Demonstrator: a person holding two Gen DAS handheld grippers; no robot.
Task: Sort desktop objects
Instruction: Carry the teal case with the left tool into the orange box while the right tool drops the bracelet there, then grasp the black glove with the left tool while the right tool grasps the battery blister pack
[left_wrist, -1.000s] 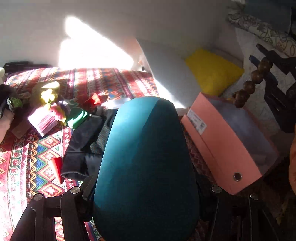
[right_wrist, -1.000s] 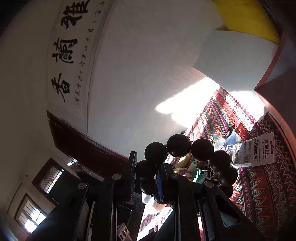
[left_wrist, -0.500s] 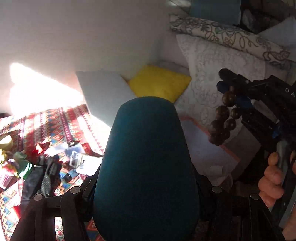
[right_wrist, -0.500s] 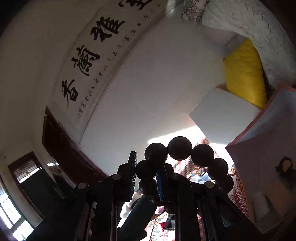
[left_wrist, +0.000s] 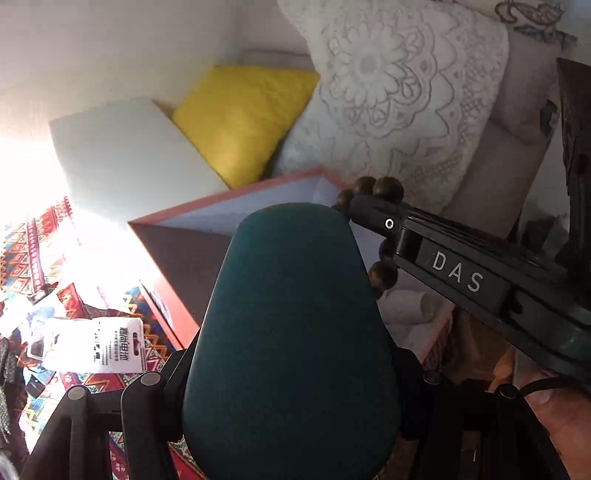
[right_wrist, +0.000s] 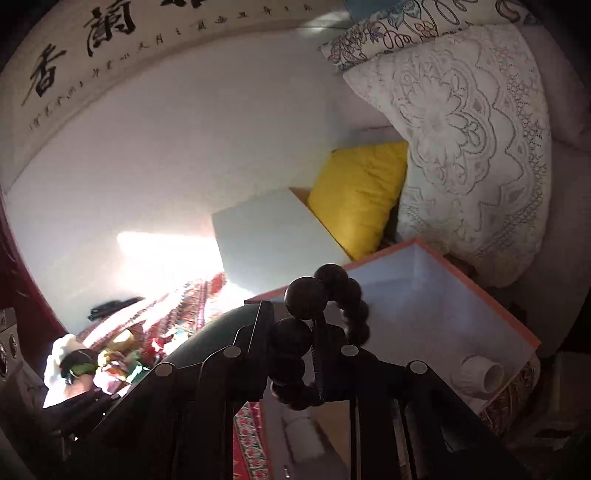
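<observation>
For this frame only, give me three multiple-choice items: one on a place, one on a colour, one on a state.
1. Where does the dark wooden bead bracelet hang?
A. over the open pink box
B. on the patterned cloth
C. on the yellow cushion

2. What colour is the smooth oval case in the left gripper?
A. red
B. teal
C. white

3. How is the right gripper?
A. open and empty
B. shut on the bracelet
C. out of view

Answers:
1 A, the beads sit above the pink box's pale interior, by its near rim.
2 B, its whole surface is teal.
3 B, its fingers pinch the bead string.
</observation>
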